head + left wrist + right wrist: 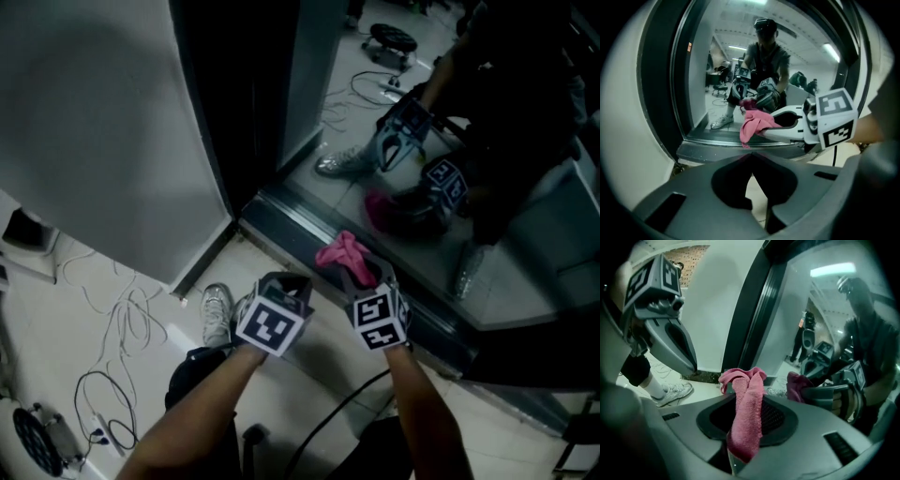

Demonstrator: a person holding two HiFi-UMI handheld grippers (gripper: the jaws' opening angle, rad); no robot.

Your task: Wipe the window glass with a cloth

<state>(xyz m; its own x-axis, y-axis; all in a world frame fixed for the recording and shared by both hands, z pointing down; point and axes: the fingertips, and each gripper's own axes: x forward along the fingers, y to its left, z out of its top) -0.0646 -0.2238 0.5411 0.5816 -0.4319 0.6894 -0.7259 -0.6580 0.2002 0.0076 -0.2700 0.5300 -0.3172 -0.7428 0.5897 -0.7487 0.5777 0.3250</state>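
Note:
A pink cloth (pixel 342 251) hangs bunched from my right gripper (pixel 362 269), which is shut on it just in front of the window's lower edge. In the right gripper view the cloth (pixel 746 413) runs up between the jaws and flops over their tips. The window glass (pixel 403 131) rises to the right and mirrors the person, both grippers and the cloth. My left gripper (pixel 292 282) is beside the right one, to its left, jaws shut with nothing between them (pixel 750 154). Seen from the left gripper, the right gripper (pixel 762 130) holds the cloth (pixel 753 123) near the glass (pixel 722 70).
A dark sill (pixel 300 232) runs along the foot of the window. A grey wall panel (pixel 94 122) stands to the left. On the tiled floor lie white cables (pixel 122 323), a small wheeled device (pixel 42 441) and the person's shoe (pixel 217 315).

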